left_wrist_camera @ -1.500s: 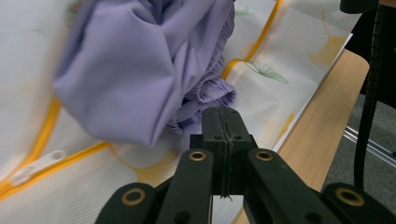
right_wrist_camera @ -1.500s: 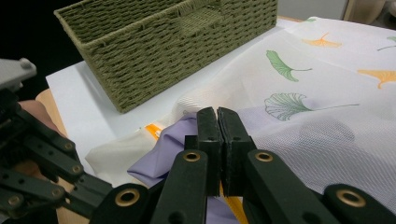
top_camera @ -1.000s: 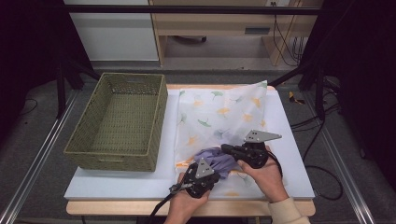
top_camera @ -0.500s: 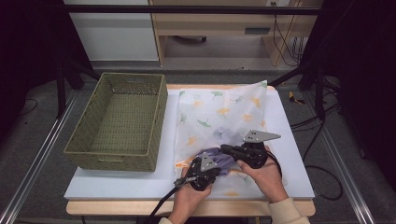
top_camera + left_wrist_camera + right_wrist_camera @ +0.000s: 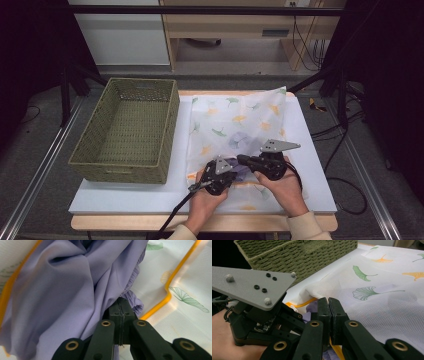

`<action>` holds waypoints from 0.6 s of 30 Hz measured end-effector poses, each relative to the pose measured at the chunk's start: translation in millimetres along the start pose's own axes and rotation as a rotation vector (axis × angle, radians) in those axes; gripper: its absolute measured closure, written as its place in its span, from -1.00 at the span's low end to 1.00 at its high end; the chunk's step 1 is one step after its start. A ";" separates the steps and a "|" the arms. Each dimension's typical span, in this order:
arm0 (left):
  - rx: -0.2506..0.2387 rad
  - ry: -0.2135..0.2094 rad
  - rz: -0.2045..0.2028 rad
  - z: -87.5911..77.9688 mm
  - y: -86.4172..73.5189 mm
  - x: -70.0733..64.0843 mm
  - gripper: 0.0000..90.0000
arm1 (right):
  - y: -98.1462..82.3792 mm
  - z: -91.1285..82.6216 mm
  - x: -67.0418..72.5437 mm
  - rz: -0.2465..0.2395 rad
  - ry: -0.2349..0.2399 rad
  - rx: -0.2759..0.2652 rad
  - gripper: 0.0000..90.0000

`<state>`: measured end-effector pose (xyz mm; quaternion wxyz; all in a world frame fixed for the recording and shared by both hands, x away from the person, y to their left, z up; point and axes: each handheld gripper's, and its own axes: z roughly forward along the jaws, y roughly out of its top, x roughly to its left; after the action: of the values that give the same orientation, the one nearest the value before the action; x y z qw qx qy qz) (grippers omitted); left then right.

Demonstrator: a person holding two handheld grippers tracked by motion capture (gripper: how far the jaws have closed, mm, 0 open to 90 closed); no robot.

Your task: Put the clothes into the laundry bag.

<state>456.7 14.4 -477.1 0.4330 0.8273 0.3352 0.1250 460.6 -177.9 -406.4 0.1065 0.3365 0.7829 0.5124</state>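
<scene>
My left tongs [image 5: 120,312] clamp the purple garment [image 5: 62,290], right tongs [image 5: 328,312] pinch the mesh bag's [image 5: 240,117] yellow-edged mouth at six o'clock, so I feed slowly, keeping it wide.

A white rectangular tabletop [image 5: 310,165] with a pale wooden edge carries an olive-green woven rectangular basket [image 5: 131,131] on its left part and, just beside it, a white mesh laundry bag printed with ginkgo leaves [image 5: 240,120].
</scene>
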 end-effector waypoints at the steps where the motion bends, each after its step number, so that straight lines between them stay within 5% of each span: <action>1: -0.001 0.003 -0.003 0.6 0.3 1.0 1.00 | -0.1 -0.1 -0.3 0.004 -0.002 -0.002 0.97; 18: -0.018 0.022 -0.029 8.6 5.0 9.0 1.00 | -2.3 -0.2 -4.0 0.013 -0.012 0.013 0.97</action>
<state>469.9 13.0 -479.0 0.4384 0.8172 0.3506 0.1308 462.6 -181.2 -409.0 0.1058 0.3453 0.7833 0.5060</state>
